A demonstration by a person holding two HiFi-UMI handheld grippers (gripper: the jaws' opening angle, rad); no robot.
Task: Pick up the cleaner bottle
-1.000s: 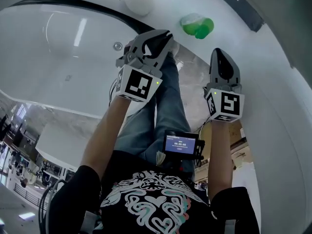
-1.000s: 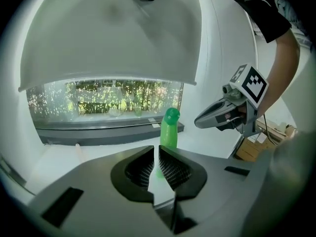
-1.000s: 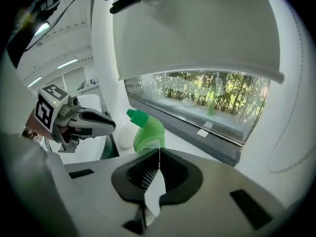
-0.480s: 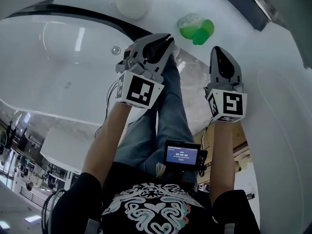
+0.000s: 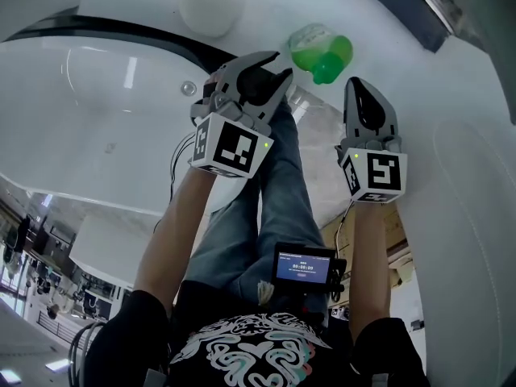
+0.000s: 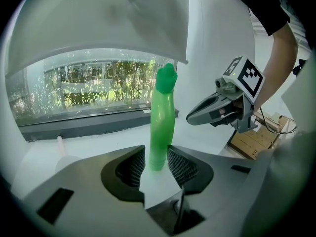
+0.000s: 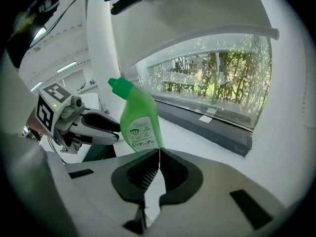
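Note:
The green cleaner bottle (image 5: 321, 51) stands upright on the white ledge (image 5: 266, 6), its cap leaning over. In the left gripper view the bottle (image 6: 162, 122) rises straight ahead, its base showing in the gap between the tips. My left gripper (image 5: 278, 64) (image 6: 158, 154) is open; its jaws have just been opening and the pads do not press on the bottle. My right gripper (image 5: 357, 85) (image 7: 159, 152) is shut and empty, a short way right of the bottle (image 7: 139, 122). Each gripper shows in the other's view: the right gripper (image 6: 212, 110), the left gripper (image 7: 84, 125).
A white tub basin (image 5: 97, 95) with a drain (image 5: 187, 88) lies to the left. A white round object (image 5: 208, 2) sits on the ledge behind. A dark window sill (image 7: 212, 125) runs behind the bottle. A cardboard box (image 6: 252, 139) is on the floor below.
The left gripper's jaws were together and now stand apart. Both grippers have crept a little toward the bottle. The bottle still stands in the same spot.

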